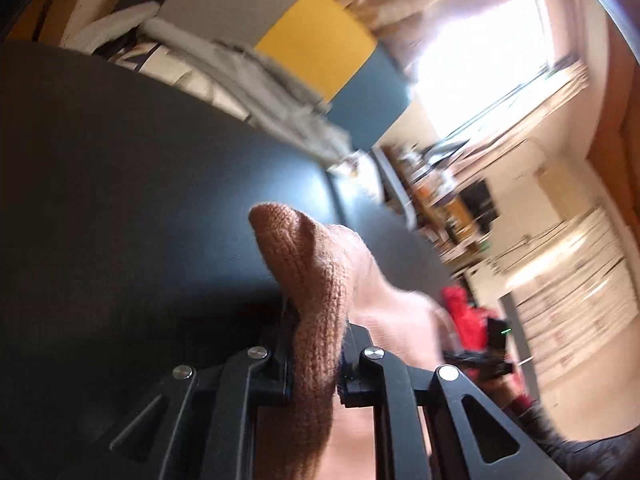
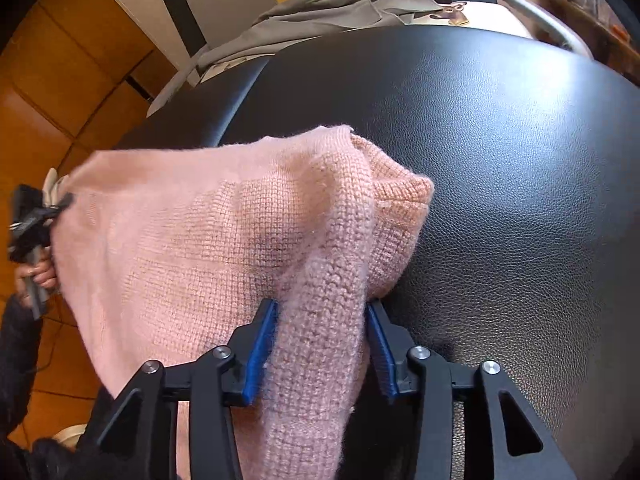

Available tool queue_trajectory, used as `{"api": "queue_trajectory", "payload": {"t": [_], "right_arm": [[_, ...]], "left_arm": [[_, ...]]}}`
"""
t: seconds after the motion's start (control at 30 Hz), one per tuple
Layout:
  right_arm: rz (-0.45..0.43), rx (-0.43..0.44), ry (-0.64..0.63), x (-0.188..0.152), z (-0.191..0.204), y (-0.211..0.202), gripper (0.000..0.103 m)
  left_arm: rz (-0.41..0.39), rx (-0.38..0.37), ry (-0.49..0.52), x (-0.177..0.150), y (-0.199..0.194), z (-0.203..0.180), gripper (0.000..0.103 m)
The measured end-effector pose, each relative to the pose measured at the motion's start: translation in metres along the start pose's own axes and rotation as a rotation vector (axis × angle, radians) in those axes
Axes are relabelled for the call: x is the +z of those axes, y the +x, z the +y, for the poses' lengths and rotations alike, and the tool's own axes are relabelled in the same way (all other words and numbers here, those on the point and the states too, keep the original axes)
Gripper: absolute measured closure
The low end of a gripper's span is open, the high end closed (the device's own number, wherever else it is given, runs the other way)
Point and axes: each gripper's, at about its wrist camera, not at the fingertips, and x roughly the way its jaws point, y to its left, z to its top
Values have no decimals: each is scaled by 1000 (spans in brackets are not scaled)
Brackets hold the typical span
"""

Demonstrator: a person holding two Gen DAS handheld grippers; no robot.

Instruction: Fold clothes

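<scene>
The fingertips of the left gripper (image 1: 316, 344) are covered by the pink knitted garment (image 1: 308, 280), whose lower part is cut off by the bottom edge of the left wrist view. The room behind is smeared by motion blur; a red object (image 1: 464, 312) there cannot be identified. In the right wrist view, the inner faces of the right gripper (image 2: 320, 344) are hidden by a bunched fold of knit. The hand (image 2: 38, 272) at the left edge is only partly seen behind the cloth.
</scene>
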Motion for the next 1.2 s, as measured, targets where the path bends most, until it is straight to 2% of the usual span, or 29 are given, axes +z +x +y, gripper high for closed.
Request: {"api": "queue_trajectory", "payload": {"t": [0.27,0.43,0.6,0.73,0.83,1.07,1.2], "right_arm": [[-17,-3,31,-6,-4,-4,56],[-2,8,30,-5,-7,-5,56],[-6,34,26,-7,-12,-7,56],[-22,55,24,-11,-13,-11,56],[-37,70,22,-17,-12,-17,56],[-71,127,30,-25,-23,-33,56],[-90,154,34,-30,-29,-42,56]], "left_arm": [[-95,-137,-97,0,-8,-67,90],[-111,-181,-199,7,29,-119,90],[-79,-182,-210,-2,70,-178,90],[-35,-165,-204,-13,107,-218,90],[19,-126,-207,-27,151,-238,90],[166,-31,-231,-72,248,-254,90],[204,10,-264,-95,278,-253,91]]}}
